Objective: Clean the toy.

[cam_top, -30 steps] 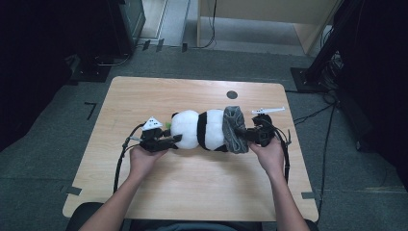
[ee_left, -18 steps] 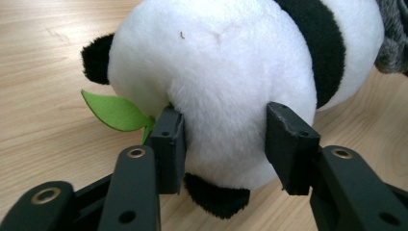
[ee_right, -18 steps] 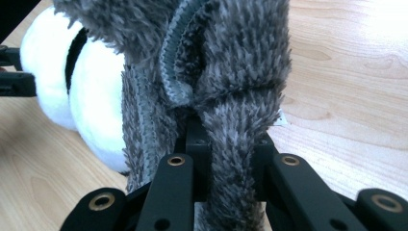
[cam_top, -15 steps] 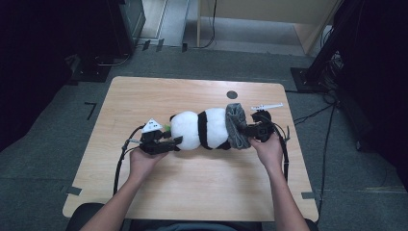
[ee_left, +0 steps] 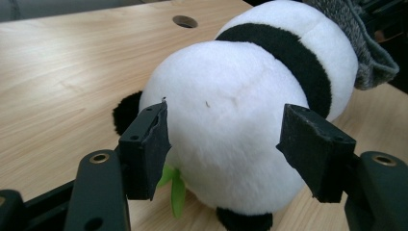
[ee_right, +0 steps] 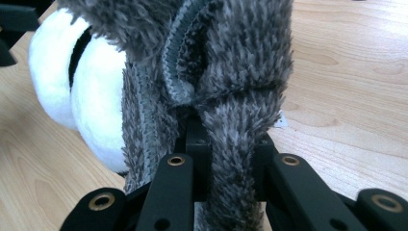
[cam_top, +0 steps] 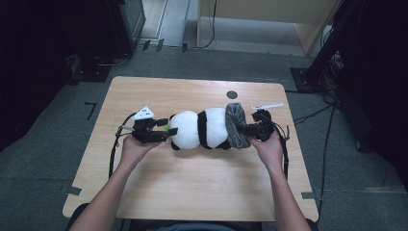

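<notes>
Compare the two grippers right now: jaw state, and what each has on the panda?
The left gripper has just been opening; its pads stand either side of the panda's white rump, apart from it. The right gripper is shut on the grey hat. Both lie level at the plush's ends.

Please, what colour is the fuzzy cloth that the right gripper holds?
The fuzzy cloth is grey, with a ribbed grey edge; the right gripper view shows it best.
</notes>
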`<state>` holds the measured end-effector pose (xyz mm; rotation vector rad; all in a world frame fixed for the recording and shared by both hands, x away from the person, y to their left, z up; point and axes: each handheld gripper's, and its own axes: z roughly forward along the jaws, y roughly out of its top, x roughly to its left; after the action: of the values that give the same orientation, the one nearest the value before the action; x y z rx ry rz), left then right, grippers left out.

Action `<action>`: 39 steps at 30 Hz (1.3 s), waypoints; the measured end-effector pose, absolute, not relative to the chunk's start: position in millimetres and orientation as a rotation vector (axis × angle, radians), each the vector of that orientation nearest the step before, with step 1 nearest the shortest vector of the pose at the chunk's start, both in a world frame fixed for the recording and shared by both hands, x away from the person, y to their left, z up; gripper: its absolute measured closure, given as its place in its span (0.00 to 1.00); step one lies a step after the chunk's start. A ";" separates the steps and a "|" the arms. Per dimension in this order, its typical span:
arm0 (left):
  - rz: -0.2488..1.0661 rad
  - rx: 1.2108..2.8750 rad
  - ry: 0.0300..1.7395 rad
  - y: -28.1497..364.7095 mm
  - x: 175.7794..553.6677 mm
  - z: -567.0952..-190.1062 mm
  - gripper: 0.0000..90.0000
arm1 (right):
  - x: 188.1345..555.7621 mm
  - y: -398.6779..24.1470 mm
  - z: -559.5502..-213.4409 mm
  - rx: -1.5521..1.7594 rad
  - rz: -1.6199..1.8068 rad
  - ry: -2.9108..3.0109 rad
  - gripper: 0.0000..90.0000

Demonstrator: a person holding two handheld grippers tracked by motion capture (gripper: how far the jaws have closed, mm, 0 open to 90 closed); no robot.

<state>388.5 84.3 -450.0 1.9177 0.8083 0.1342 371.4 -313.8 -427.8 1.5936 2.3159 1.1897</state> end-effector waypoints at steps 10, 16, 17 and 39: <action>0.089 1.990 0.745 70.7 420.3 -468.8 0.24 | 375.5 -311.5 -433.8 1.578 1.198 2.366 0.87; 0.026 1.965 0.747 70.6 428.0 -481.6 0.07 | 377.8 -308.0 -436.9 1.566 1.195 2.370 0.87; 0.030 1.970 0.740 69.5 428.2 -483.2 0.04 | 378.3 -306.7 -438.0 1.564 1.196 2.375 0.88; 0.025 1.974 0.776 68.7 419.8 -479.8 0.39 | 354.6 -307.2 -397.5 1.476 1.327 2.266 0.88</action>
<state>419.8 68.7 -479.8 1.9745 0.7762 0.0245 354.6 -307.2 -397.5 1.4758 2.2659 1.3266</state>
